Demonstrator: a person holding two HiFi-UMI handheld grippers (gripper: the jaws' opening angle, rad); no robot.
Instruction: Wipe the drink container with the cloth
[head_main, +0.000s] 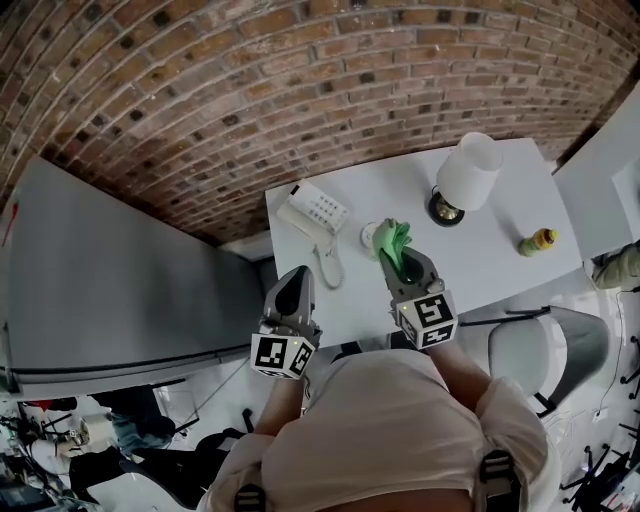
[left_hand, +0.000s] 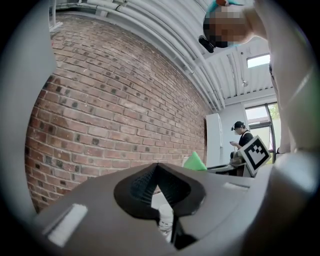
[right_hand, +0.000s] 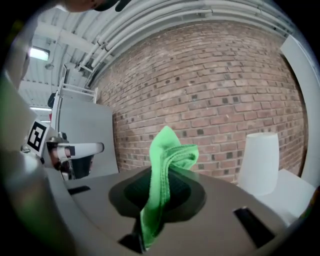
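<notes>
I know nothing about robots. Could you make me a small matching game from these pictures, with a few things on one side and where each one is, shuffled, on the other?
Things:
1. green cloth
2. white lamp
3. yellow bottle
4. white telephone

Places:
A. alone near the right edge of the table
B. pinched in the right tool
C. on the table's left part, cord trailing toward the person
D. standing toward the table's far right corner

Pairs: 1-B, 2-D, 3-A, 4-C
</notes>
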